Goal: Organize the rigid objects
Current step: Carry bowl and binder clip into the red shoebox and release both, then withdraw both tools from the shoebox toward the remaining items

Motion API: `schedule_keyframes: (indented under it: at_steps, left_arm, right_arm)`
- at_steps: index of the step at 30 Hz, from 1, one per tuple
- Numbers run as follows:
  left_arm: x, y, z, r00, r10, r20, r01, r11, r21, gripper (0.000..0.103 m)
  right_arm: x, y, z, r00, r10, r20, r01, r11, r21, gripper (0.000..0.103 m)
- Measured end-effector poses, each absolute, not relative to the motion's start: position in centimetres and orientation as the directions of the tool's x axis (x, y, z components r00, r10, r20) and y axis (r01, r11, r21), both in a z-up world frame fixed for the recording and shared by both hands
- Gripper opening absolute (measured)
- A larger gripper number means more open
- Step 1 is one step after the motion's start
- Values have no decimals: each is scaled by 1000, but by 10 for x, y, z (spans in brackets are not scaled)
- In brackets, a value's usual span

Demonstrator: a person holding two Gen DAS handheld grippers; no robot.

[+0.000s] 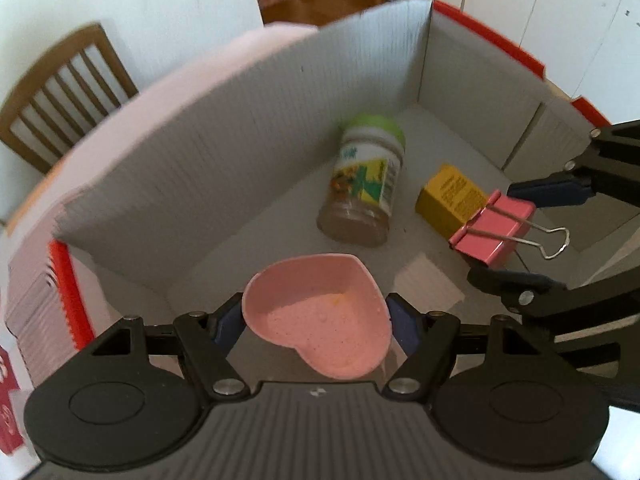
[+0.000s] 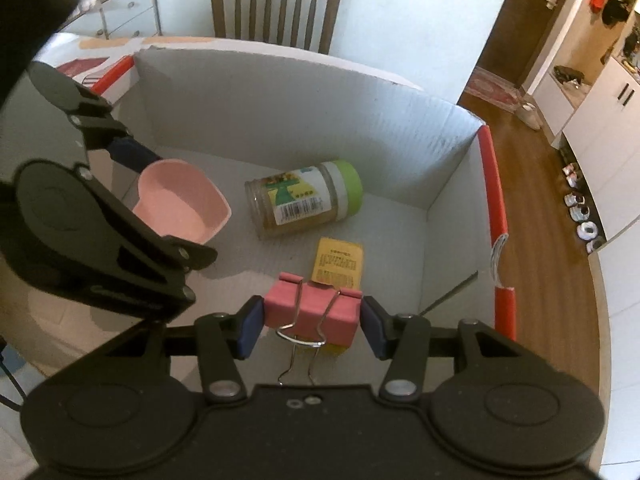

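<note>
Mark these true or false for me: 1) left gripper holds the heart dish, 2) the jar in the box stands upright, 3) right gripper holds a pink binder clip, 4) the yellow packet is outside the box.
1) The left gripper holds the pink heart-shaped dish: true.
2) The jar stands upright in the cardboard box: false, it lies on its side on the box floor.
3) The right gripper holds the pink binder clip: true.
4) The yellow packet is outside the box: false, it lies inside, beside the jar.
</note>
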State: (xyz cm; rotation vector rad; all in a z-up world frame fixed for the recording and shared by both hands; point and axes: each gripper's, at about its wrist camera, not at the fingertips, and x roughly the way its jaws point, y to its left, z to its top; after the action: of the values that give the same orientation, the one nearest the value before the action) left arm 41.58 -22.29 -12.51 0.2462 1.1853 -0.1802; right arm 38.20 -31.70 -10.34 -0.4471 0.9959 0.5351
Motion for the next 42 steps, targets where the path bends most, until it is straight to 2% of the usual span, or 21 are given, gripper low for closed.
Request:
schedule_keyframes:
  at_steps: [4, 8, 15, 19, 42]
  left_arm:
    - [416, -223, -132, 322, -8, -947, 269, 959, 84, 75]
    - [417, -223, -138, 275, -9, -961, 263, 963, 66, 75]
    - [413, -218, -129, 281, -30, -959, 197, 980, 27, 75]
    - [402, -218, -119, 315, -38, -948, 181, 983, 21, 75]
    - [316, -196, -24, 569, -132, -812, 117, 990, -79, 75]
  right_arm:
    - [384, -318, -107, 420, 221, -880, -623, 775, -102, 53]
    - [383, -320, -109, 414, 232, -880, -632, 769, -94, 64]
    - [390, -323, -102, 410, 276, -869, -639, 767, -58, 70]
    - [385, -328, -94, 418, 306, -855, -639, 768, -38, 75]
    - [320, -343, -28, 500, 452, -739, -629, 776, 49, 83]
